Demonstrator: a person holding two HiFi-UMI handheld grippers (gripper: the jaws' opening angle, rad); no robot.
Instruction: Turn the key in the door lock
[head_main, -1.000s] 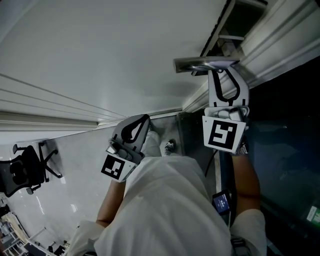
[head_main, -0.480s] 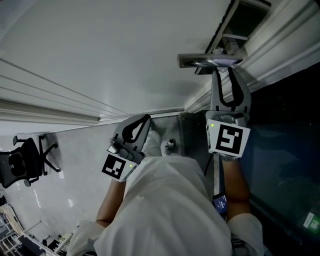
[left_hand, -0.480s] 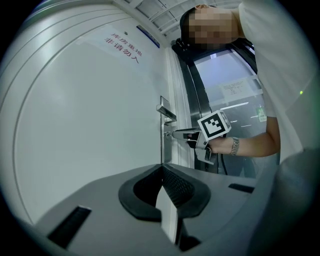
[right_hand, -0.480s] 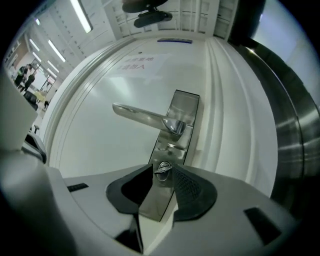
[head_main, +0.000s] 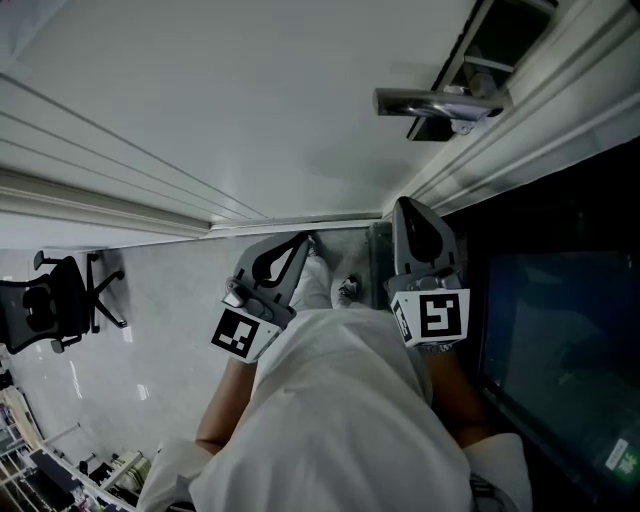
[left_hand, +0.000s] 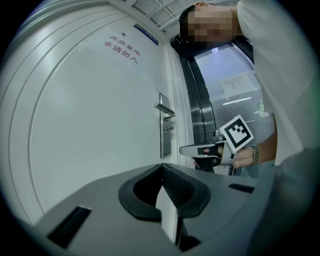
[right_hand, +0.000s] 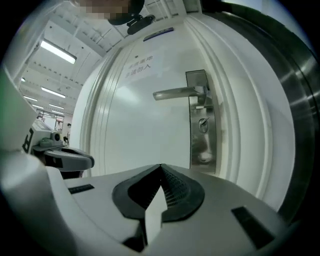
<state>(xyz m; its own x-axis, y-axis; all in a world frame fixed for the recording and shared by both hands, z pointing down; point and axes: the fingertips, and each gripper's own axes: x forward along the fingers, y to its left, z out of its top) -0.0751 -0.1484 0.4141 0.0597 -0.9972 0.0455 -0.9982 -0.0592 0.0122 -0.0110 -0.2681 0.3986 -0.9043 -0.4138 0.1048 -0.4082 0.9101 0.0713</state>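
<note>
**While key (right_hand: 203, 124) waits in lock plate (right_hand: 202, 145), both grippers stand off**

We note the right gripper (right_hand: 161, 170) jaws have just closed, pads together, nothing between. Key sits at one o'clock of its tips, well apart, under the handle (right_hand: 177, 93); small, metallic, head slanted. Left gripper (left_hand: 162, 172), also closed and empty, looks farther off.

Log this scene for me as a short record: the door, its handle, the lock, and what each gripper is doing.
door: white, with lettering near the top
handle: metal lever, level, nothing touching it
lock: on the metal plate below the handle; a key seems to sit in it
left gripper: jaws together, empty, clear of the door
right gripper: jaws have just been closing and are now together, nothing between them; apart from the lock
</note>
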